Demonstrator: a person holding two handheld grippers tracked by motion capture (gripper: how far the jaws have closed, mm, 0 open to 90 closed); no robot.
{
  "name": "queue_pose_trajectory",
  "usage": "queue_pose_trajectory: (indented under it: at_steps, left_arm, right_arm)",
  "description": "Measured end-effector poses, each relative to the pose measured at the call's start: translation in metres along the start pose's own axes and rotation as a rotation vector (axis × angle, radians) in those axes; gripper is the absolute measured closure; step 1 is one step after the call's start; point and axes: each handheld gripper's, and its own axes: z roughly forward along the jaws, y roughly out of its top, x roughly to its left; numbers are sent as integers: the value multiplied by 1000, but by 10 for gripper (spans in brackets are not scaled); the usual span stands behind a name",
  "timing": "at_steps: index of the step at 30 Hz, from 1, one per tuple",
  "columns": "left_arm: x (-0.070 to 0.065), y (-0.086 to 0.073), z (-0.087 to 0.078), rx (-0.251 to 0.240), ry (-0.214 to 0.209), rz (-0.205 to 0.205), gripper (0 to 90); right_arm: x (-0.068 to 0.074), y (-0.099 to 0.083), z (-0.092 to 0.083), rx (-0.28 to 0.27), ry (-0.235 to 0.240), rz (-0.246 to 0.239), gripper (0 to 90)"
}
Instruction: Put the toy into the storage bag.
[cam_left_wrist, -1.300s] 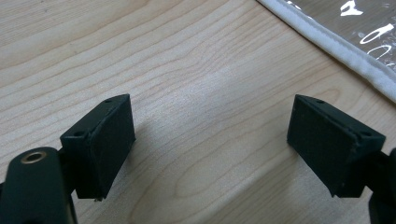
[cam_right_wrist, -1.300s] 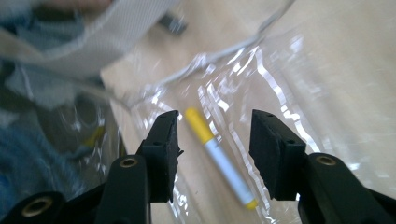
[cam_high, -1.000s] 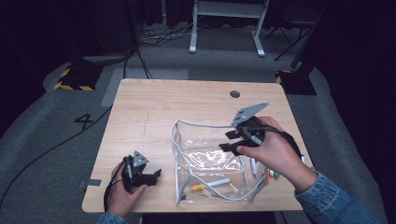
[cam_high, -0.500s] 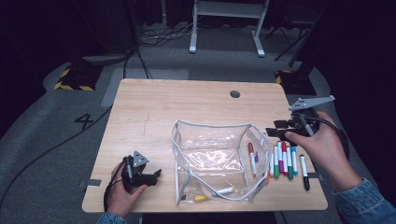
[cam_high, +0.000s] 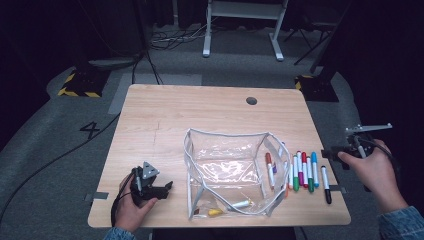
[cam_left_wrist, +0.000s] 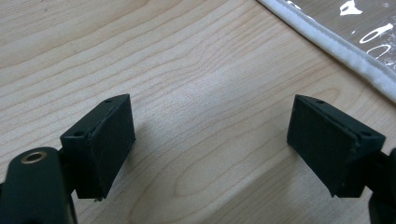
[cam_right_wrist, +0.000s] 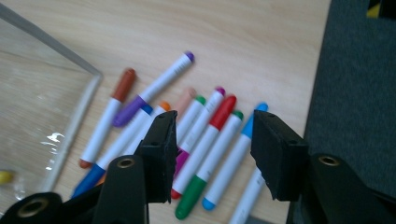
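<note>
Left tool parked on the surface at the near left corner, jaws apart and empty, just beside the clear pouch. Markers in a row right of the pouch, long axes running near to far, caps mostly away. Right tool off the right edge, nearer them, jaws apart and empty; no legible print.

Probably lab or studio: dark room, floor cables, hazard tape, numbered floor mark.
</note>
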Motion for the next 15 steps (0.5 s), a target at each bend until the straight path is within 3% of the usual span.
queue_pose_trajectory:
  at_steps: [8,15]
  left_arm:
    - [0,0,0,-1,3,2,153]
    - [0,0,0,-1,3,2,153]
  right_arm:
    - [-28,-52,38,96,-21,96,519]
    - [-34,-78,64,170,-43,136,558]
